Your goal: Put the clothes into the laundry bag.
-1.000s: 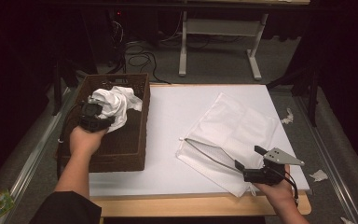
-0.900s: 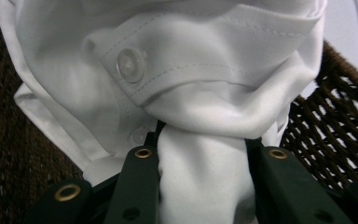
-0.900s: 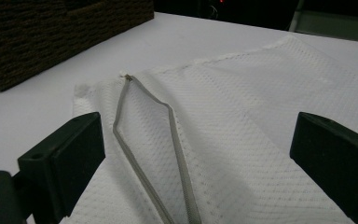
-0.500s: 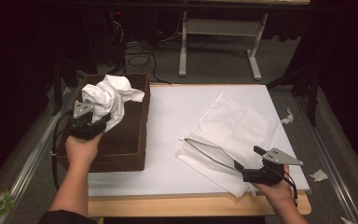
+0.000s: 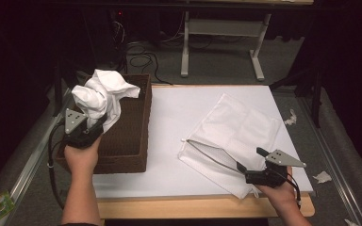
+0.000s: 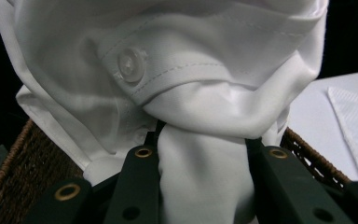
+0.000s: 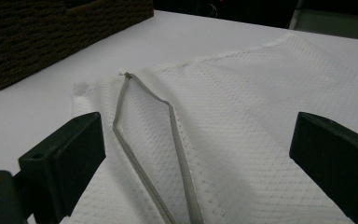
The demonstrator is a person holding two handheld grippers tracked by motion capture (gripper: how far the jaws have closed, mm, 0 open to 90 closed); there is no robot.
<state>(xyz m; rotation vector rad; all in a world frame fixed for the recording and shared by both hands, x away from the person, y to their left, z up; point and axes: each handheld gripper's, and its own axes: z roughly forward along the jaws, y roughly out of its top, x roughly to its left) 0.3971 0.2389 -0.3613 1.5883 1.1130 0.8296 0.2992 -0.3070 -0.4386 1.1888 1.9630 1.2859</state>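
Left gripper (image 5: 94, 128) has its fingers clamped on the white shirt (image 5: 101, 94), bunched above the wicker basket (image 5: 127, 141). Right gripper (image 5: 250, 162) sits fingers wide apart at the mesh bag (image 5: 240, 129), its zipper (image 7: 168, 140) gaping on the table (image 5: 169, 113).

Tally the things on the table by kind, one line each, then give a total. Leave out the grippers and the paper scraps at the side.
White shirt, bunched, held above the basket: 1
Brown woven basket: 1
White mesh laundry bag, zip open: 1
Total: 3
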